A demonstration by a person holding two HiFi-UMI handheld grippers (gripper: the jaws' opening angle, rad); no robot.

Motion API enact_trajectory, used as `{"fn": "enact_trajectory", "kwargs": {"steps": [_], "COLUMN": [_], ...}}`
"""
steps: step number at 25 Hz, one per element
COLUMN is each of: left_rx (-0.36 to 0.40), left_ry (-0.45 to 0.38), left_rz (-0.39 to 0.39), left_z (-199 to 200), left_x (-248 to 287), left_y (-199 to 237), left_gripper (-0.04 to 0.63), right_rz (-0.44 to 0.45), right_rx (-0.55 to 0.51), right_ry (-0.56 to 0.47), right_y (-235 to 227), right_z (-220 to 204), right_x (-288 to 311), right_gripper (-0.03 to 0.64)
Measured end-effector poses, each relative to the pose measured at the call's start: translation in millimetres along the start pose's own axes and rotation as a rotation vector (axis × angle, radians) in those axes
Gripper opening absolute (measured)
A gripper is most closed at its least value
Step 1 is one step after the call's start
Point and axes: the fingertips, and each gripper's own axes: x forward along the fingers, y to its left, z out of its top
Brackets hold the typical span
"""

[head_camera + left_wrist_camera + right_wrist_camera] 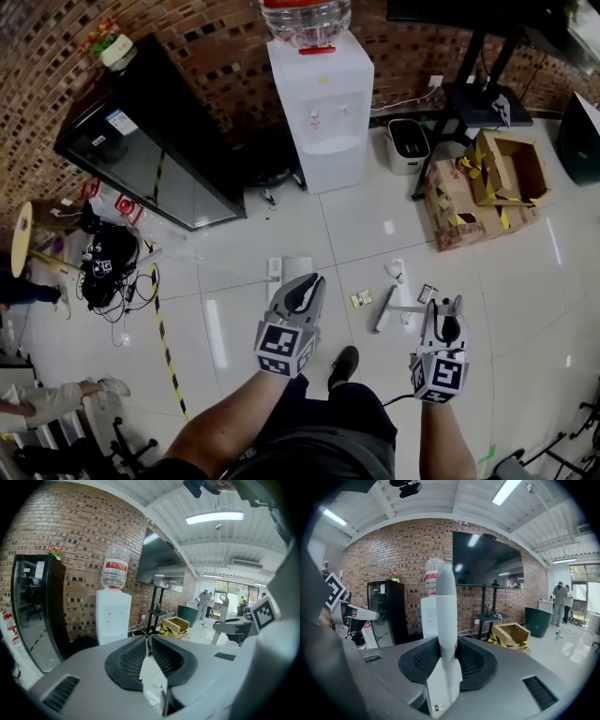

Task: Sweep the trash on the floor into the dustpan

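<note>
My right gripper (443, 305) (446, 645) is shut on a white handle (446, 616) that runs out past the jaws and upward in the right gripper view. My left gripper (312, 281) (149, 649) is shut, its tips meeting with nothing visible between them. On the tiles ahead lie a small yellowish wrapper (361, 299), a second scrap (427, 292) and a crumpled white piece (397, 270). A white stick-shaped object (384, 310) lies between the grippers. Two white flat things (287, 269) sit on the floor just beyond the left gripper; I cannot tell what they are.
A white water dispenser (320, 112) stands ahead, with a black glass-door cabinet (150, 141) to its left. Cardboard boxes (487, 183) and a small white bin (407, 145) are at the right. A black bag with cables (108, 264) and yellow-black floor tape (165, 330) lie left. My shoe (343, 365) is below.
</note>
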Motion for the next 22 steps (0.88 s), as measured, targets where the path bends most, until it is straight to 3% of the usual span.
{"fn": "enact_trajectory", "kwargs": {"steps": [8, 12, 22], "left_rx": [-0.069, -0.068, -0.063], "left_ry": [0.029, 0.052, 0.048], "left_rz": [0.082, 0.098, 0.044], "left_z": [-20.3, -29.6, -25.8], "left_x": [-38.2, -57.8, -77.7], "left_y": [100.6, 150.0, 219.4], "left_gripper": [0.051, 0.051, 0.051], "right_rz": [0.078, 0.048, 0.023], "right_rx": [-0.042, -0.031, 0.028], "right_ry": [0.031, 0.045, 0.026], "right_y": [120.9, 168.4, 253.1], "right_z": [8.9, 13.5, 26.8], "right_x": [44.7, 70.3, 124.8], "right_gripper": [0.117, 0.117, 0.121]}}
